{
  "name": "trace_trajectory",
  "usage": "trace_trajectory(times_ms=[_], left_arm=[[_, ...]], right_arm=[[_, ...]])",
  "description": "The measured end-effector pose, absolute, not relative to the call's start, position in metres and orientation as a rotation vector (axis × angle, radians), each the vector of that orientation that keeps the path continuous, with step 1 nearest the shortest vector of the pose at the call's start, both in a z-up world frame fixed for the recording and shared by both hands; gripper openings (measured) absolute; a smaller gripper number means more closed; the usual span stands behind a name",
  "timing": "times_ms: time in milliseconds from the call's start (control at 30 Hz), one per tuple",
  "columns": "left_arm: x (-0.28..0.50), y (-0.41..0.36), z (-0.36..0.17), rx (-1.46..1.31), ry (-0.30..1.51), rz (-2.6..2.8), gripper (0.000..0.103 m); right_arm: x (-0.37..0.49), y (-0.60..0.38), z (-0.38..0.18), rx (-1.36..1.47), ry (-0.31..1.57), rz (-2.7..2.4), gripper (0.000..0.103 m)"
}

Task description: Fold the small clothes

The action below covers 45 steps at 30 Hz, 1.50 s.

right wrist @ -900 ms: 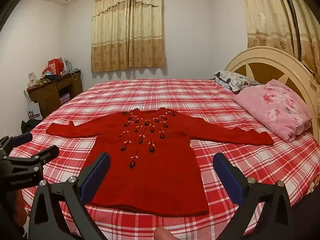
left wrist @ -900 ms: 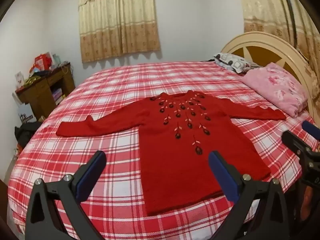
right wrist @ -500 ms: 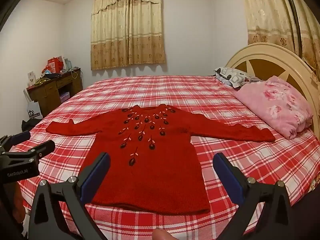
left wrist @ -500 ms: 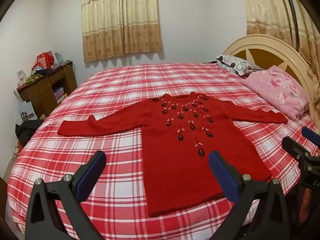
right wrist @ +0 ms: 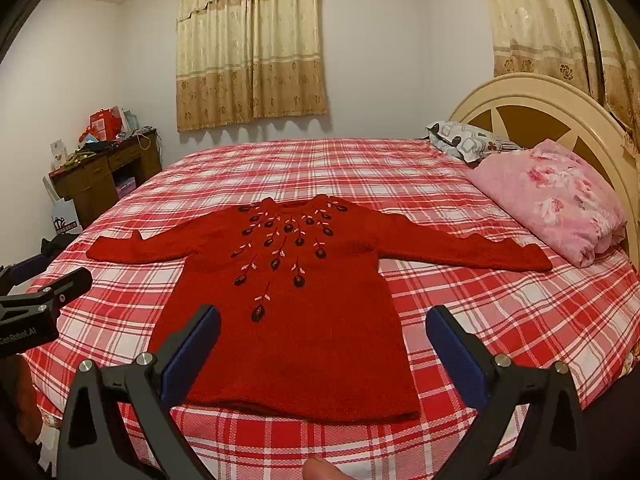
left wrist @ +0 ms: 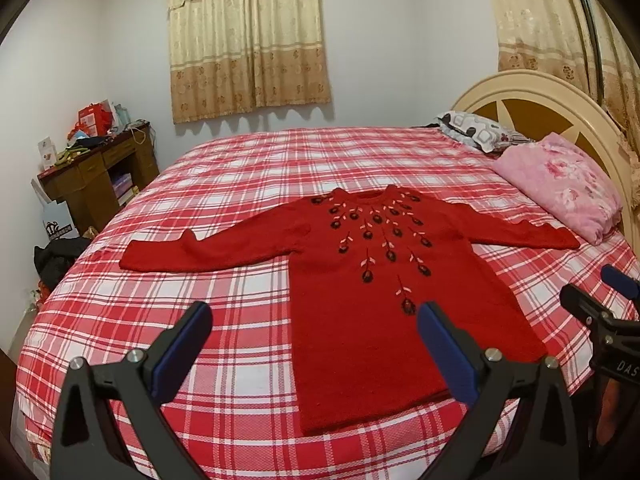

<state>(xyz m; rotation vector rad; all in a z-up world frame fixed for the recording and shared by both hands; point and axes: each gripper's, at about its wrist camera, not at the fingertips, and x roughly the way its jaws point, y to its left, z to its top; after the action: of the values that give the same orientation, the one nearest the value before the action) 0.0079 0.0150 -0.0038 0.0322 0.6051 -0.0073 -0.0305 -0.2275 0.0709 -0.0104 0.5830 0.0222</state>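
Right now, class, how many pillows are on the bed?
2: a pink floral pillow by the headboard, and a grey patterned pillow beyond it. Others may be hidden behind them.

My left gripper (left wrist: 314, 330) is matt black plastic with blue, rubbery-looking pads and bright metal screw heads — my right gripper (right wrist: 322, 334) looks the same. The red sweater (right wrist: 296, 320) is a fuzzy, matt knit with stitched flowers. Under it, the checked bedsheet (right wrist: 500, 320) is smooth woven cloth. Beyond the sweater, the pink blanket (right wrist: 556, 196) looks plush; the headboard (right wrist: 532, 92) is glossy cream — the desk (right wrist: 100, 176) dark wood.
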Motion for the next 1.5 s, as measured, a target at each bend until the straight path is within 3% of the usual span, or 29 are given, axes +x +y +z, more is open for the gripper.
trace_trajectory(times_ms=[1500], left_arm=[[0.0099,0.0244,-0.009,0.007,0.602,0.023,0.103]], right_arm=[[-0.0241,-0.2271,0.0639,-0.02,0.61,0.015,0.102]])
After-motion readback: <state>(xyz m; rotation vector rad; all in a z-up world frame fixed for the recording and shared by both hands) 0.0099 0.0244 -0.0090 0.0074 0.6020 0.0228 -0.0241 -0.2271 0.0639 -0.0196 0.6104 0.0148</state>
